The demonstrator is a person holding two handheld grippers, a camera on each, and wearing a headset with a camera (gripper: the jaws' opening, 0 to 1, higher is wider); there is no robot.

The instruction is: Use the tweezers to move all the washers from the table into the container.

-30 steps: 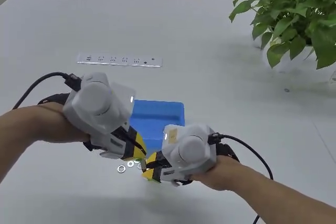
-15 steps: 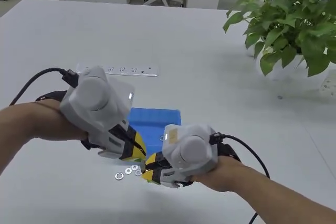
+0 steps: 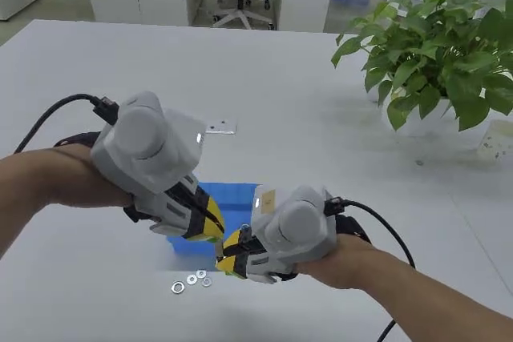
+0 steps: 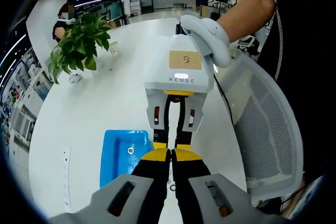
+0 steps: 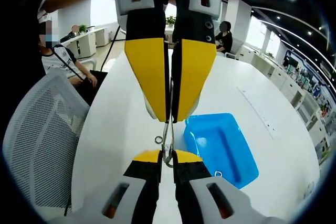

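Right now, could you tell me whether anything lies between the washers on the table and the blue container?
Nothing visible does: the washers lie on bare table just off the near corner of the blue container. The tweezers are held above the table.

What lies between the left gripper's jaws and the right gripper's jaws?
The tweezers, in the right gripper view: they run from the left gripper to the right gripper, and both are shut on them.

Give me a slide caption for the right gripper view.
Right claw and left claw both grip the tweezers above the white table, near the blue container.
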